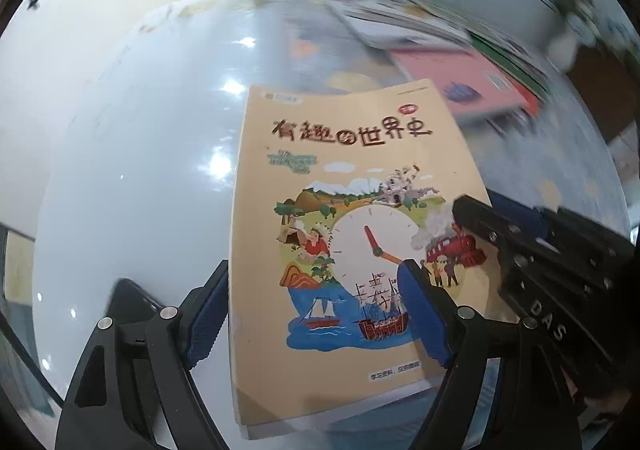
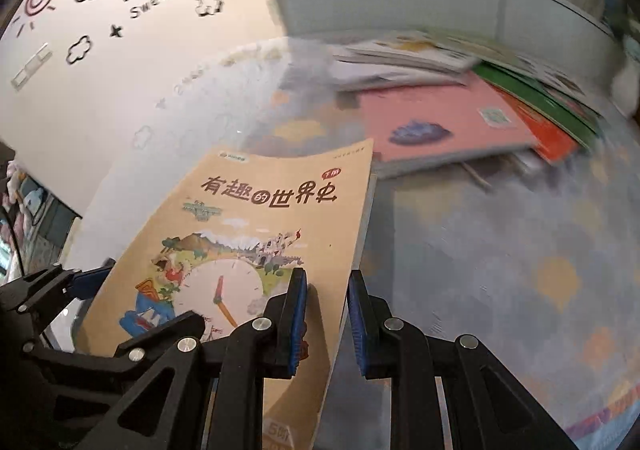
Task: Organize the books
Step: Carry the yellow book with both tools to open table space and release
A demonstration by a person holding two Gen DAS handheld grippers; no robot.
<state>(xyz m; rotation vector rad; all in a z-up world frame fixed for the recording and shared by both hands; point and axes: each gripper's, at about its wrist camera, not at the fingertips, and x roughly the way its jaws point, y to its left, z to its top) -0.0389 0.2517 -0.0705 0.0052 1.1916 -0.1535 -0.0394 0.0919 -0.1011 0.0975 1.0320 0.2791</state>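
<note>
A tan picture book (image 1: 340,170) with a clock drawing on its cover stays sharp while the background blurs, so it is off the surface. My right gripper (image 2: 326,275) is shut on the book's (image 2: 248,218) right edge, one pad on the cover and the other beyond the edge. In the left wrist view the right gripper (image 1: 468,210) reaches in from the right onto that edge. My left gripper (image 1: 314,270) stands open and wide. One finger sits beside the spine edge, the other lies over the cover. In the right wrist view the left gripper (image 2: 94,279) shows at the book's left edge.
A loose pile of books, a pink one (image 2: 440,122) lowest with green and orange ones beside it, lies at the back right on a grey-blue patterned surface (image 2: 520,250). A white wall with decals (image 2: 120,50) stands left. A pale glossy surface (image 1: 140,170) lies below.
</note>
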